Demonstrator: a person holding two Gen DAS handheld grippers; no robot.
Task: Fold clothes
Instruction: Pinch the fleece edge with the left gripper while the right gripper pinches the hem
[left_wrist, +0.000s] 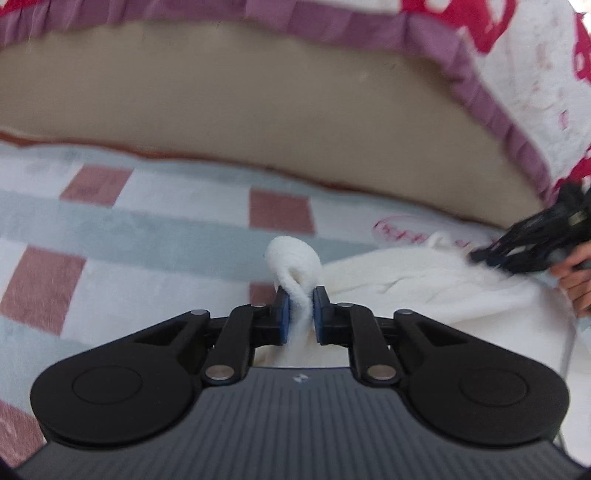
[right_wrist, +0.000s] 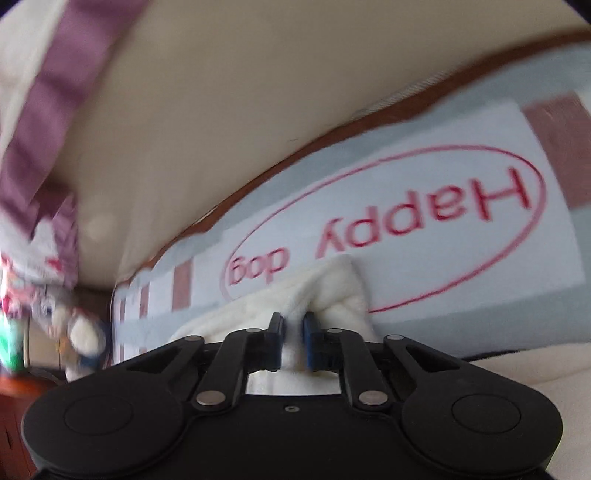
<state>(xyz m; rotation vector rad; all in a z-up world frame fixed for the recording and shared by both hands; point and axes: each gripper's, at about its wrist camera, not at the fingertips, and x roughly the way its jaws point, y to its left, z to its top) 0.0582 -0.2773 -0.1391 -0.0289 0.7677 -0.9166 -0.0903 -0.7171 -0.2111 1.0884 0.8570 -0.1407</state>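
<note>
Folding is judged to be at its very start: one white fleece garment (left_wrist: 406, 280) is spread on the checked blanket (left_wrist: 147, 229) ahead of both grippers, still rumpled and with no finished fold to be seen, so every fold is left to make. A bunched edge of it is pinched between the pads of the left gripper (left_wrist: 301, 308), and another edge is clamped in the right gripper (right_wrist: 293, 338), just below the red "Happy dog" oval (right_wrist: 388, 236) printed on the blanket. Counted: one garment, one blanket, two grippers, and one frilled pillow (left_wrist: 517, 92) well beyond, up and to the right of the left gripper.
</note>
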